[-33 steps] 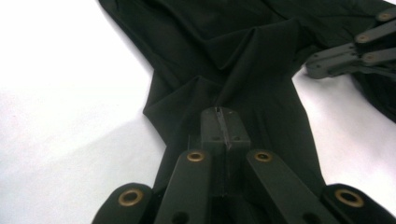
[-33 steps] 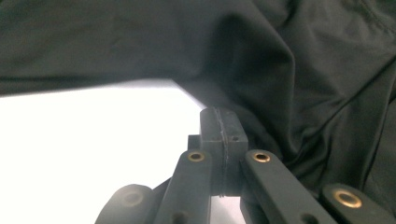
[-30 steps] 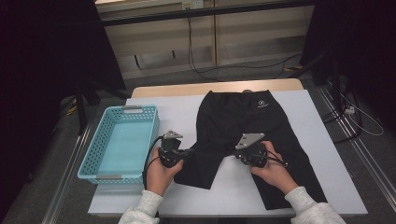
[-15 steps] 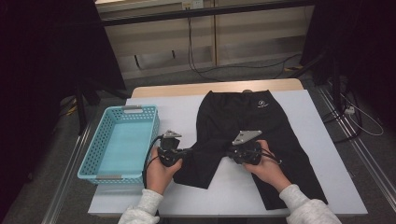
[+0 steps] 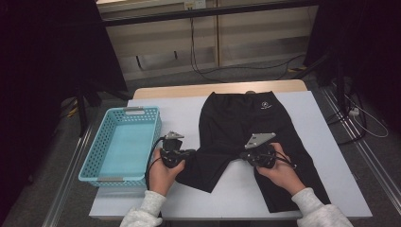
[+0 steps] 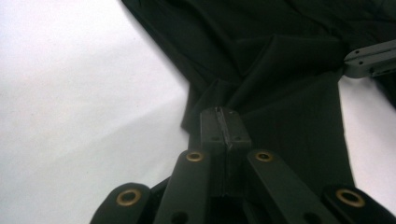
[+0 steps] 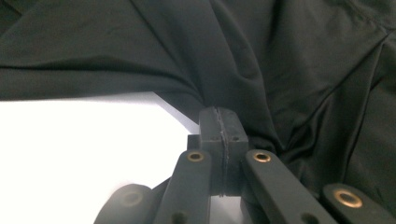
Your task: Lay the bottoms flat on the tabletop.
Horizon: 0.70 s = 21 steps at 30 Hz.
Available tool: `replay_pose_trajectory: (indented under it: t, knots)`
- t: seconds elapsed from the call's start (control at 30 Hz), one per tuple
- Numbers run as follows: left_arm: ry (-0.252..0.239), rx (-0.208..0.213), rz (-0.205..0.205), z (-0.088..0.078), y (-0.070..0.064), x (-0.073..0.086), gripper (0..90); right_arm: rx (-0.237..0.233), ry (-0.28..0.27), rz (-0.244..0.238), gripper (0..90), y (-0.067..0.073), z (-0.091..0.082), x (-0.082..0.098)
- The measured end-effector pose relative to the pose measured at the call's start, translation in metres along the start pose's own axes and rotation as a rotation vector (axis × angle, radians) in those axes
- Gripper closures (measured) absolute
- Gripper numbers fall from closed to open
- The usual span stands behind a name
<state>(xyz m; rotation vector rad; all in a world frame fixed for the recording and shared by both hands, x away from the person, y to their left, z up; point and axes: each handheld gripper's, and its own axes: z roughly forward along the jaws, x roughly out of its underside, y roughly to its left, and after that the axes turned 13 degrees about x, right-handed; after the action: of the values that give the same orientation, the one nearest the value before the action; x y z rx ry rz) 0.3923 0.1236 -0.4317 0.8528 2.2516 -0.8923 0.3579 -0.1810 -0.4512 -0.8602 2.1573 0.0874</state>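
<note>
A pair of black trousers (image 5: 236, 123) lies spread on the white table (image 5: 312, 127), waist at the far side with a small white logo. My left gripper (image 5: 191, 152) points right and is shut on the inner edge of the left leg; in the left gripper view its jaws (image 6: 224, 125) are pressed together with the dark cloth (image 6: 280, 70) puckering toward them. My right gripper (image 5: 244, 155) points left and is shut on the inner edge of the right leg, where the fabric (image 7: 116, 46) gathers in folds at its closed tips (image 7: 219, 122). Both grips sit just below the crotch.
A teal plastic basket (image 5: 112, 179) with nothing in it stands at the table's left side, close to my left hand. The right gripper's grey plate (image 6: 373, 60) shows across the cloth in the left gripper view. Cables run over the floor beyond the table.
The right hand has shifted slightly while keeping its hold on the cloth. The left hand has kept still. Both grippers stay shut.
</note>
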Motion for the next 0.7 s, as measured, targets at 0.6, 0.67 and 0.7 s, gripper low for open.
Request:
replay_pose_trajectory:
  t: [0.6, 0.67, 0.7]
  knots:
    - [0.068, 0.107, 0.176, 0.026, -0.049, 0.002, 49.0, 0.029, 0.006, -0.020, 90.0, 0.007, 0.004, 0.001]
    - [0.089, 0.108, 0.187, 0.032, -0.050, 0.006, 48.5, 0.030, 0.005, -0.020, 90.0, 0.007, 0.004, 0.001]
    - [0.097, 0.106, 0.188, 0.035, -0.050, 0.007, 48.2, 0.031, 0.005, -0.017, 90.0, 0.007, 0.004, 0.001]
